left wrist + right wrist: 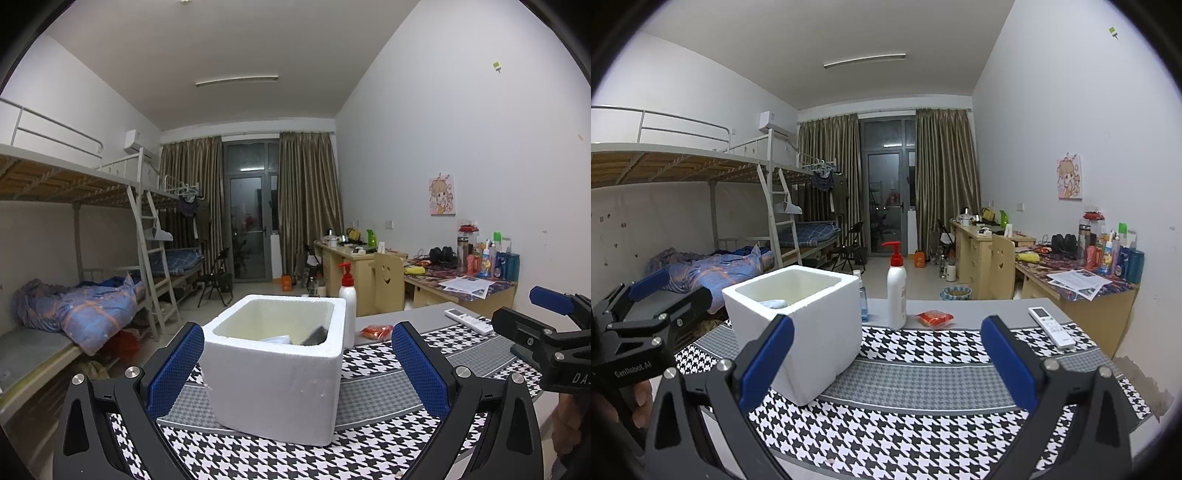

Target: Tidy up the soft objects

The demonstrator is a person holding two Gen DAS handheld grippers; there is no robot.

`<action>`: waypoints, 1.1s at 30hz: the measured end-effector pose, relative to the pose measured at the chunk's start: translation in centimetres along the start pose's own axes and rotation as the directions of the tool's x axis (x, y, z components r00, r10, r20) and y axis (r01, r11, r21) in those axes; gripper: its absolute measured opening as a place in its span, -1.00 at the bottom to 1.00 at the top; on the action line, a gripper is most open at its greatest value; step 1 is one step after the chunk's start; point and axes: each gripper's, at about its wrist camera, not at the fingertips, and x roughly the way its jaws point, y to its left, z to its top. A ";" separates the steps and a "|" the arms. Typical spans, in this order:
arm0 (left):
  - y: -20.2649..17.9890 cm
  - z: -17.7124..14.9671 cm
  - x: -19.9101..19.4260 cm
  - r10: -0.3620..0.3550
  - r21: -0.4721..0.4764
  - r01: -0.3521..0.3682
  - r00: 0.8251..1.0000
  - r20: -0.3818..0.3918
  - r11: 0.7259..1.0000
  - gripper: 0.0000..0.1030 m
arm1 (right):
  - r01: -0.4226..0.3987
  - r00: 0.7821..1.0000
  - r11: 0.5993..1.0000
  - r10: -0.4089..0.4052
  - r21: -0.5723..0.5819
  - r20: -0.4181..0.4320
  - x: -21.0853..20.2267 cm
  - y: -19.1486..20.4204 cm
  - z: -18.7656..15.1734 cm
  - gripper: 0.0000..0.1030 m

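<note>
A white foam box (275,373) stands on the houndstooth mat (369,454), straight ahead of my open, empty left gripper (297,369). Inside it I see a dark soft item (316,336) and a pale item (277,339). The box (798,328) sits left of centre in the right wrist view, with a pale item (774,303) inside. My right gripper (886,362) is open and empty above the mat (923,417). A red soft packet (934,318) lies behind the mat; it also shows in the left wrist view (376,331).
A white pump bottle (897,291) stands behind the box, with a small clear bottle (862,299) beside it. A white remote (1052,326) lies at the mat's right. Bunk beds (701,206) fill the left side and cluttered desks (1071,273) line the right wall.
</note>
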 end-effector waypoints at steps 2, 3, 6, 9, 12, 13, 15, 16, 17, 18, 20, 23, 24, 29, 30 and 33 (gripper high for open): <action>0.1 -0.2 -0.2 0.002 0.001 -0.002 1.000 0.000 1.000 0.98 | 0.005 1.000 1.000 -0.005 -0.001 0.001 -0.1 0.0 -0.2 0.99; 0.1 -0.3 -0.2 0.006 0.003 -0.006 1.000 0.000 1.000 0.98 | 0.007 1.000 1.000 -0.007 -0.003 0.000 -0.1 0.1 -0.3 0.99; 0.2 -0.5 -0.2 0.007 -0.003 -0.007 1.000 -0.005 1.000 0.98 | 0.017 1.000 1.000 -0.017 -0.011 0.000 -0.1 0.1 -0.8 0.99; 0.4 -0.8 -0.1 0.011 -0.002 -0.011 1.000 -0.001 1.000 0.98 | 0.018 1.000 1.000 -0.018 0.000 -0.003 -0.1 -0.3 -1.2 0.99; 0.4 -1.1 0.2 0.026 -0.006 -0.026 1.000 -0.001 1.000 0.98 | 0.019 1.000 1.000 -0.019 -0.001 -0.005 0.0 -0.4 -1.4 0.99; 0.5 -1.3 0.2 0.025 -0.008 -0.025 1.000 -0.004 1.000 0.98 | 0.021 1.000 1.000 -0.021 0.000 -0.005 0.0 -0.4 -1.5 0.99; 0.6 -1.6 0.3 0.030 -0.014 -0.030 1.000 -0.008 0.999 0.98 | 0.019 1.000 1.000 -0.019 0.000 -0.005 0.0 -0.6 -1.7 0.99; 0.6 -1.7 0.4 0.032 -0.012 -0.032 0.999 -0.011 0.999 0.98 | 0.018 1.000 1.000 -0.018 0.001 -0.006 0.0 -0.6 -1.8 0.99; 0.6 -1.8 0.4 0.033 -0.009 -0.033 0.999 -0.013 0.999 0.98 | 0.016 1.000 1.000 -0.016 0.003 -0.007 0.1 -0.6 -1.9 0.99; 0.5 -1.9 0.5 0.036 -0.007 -0.036 0.999 -0.016 0.999 0.98 | 0.014 1.000 1.000 -0.014 0.006 -0.009 0.1 -0.6 -2.0 0.99; 0.4 -2.1 0.4 0.035 -0.004 -0.035 0.999 -0.015 0.999 0.98 | 0.011 1.000 1.000 -0.011 0.012 -0.011 0.2 -0.7 -1.9 0.99; 0.4 -2.1 0.3 0.031 -0.007 -0.031 0.999 -0.015 1.000 0.98 | 0.018 1.000 1.000 -0.018 0.015 -0.012 0.2 -0.8 -1.9 0.99; 0.4 -2.1 0.2 0.029 -0.006 -0.029 0.999 -0.016 1.000 0.98 | 0.020 1.000 1.000 -0.020 0.016 -0.015 0.2 -0.8 -2.0 0.99; 0.4 -2.2 0.1 0.026 0.000 -0.026 1.000 -0.017 1.000 0.98 | 0.024 1.000 1.000 -0.023 0.019 -0.015 0.0 -0.8 -2.1 0.99; 0.4 -2.1 0.0 0.026 -0.002 -0.026 1.000 -0.013 1.000 0.98 | 0.026 1.000 1.000 -0.025 0.017 -0.015 0.0 -0.8 -2.2 0.99; 0.4 -2.2 -0.2 0.022 -0.006 -0.022 1.000 -0.015 1.000 0.98 | 0.027 1.000 0.999 -0.027 0.018 -0.015 -0.3 -0.8 -2.3 0.99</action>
